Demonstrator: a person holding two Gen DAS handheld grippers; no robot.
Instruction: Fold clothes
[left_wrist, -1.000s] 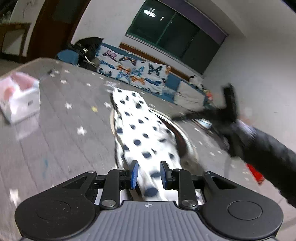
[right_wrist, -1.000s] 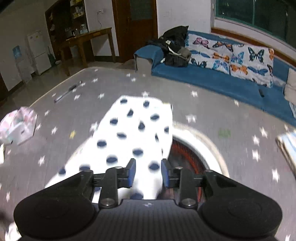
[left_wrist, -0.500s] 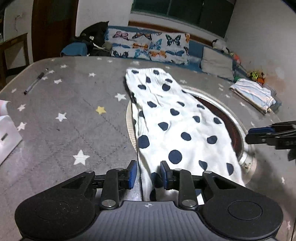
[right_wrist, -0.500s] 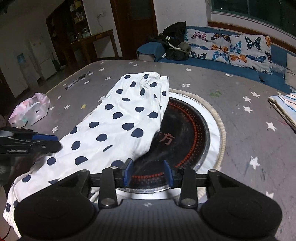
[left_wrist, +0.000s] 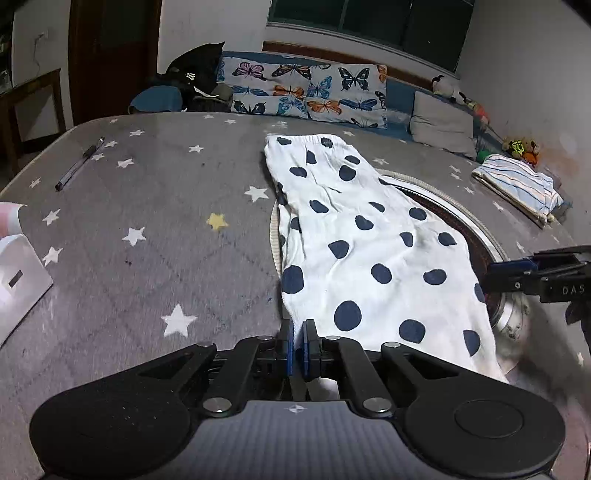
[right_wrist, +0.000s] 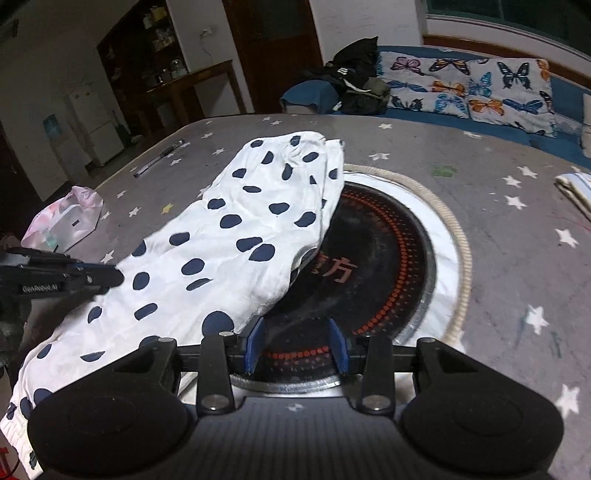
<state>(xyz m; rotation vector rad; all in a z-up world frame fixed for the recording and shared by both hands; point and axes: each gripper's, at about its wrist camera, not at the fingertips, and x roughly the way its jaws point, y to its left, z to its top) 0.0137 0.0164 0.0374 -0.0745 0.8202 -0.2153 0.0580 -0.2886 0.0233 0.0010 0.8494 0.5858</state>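
The polka-dot garment (left_wrist: 365, 254), white with dark blue spots, lies stretched lengthwise on the grey star-patterned bench (left_wrist: 147, 229), its far end with the gathered waistband pointing toward the butterfly cushions (left_wrist: 306, 92). Part of it drapes over the round black cooktop (right_wrist: 373, 266) set into the bench.

The left hand-held gripper (left_wrist: 298, 345) sits at the garment's near left corner, its 2 blue pads pressed together on the edge of the fabric; its jaws have just been closing onto that corner.

The right hand-held gripper (right_wrist: 295, 343) stands with its jaws apart over the cooktop's near rim. The garment's right edge lies just beside its left pad, and nothing is between the pads. In the left wrist view this gripper reaches in from the right, its tip close to the garment's right edge.

A pen (left_wrist: 79, 164) lies far left, and a folded striped cloth (left_wrist: 517, 184) far right.
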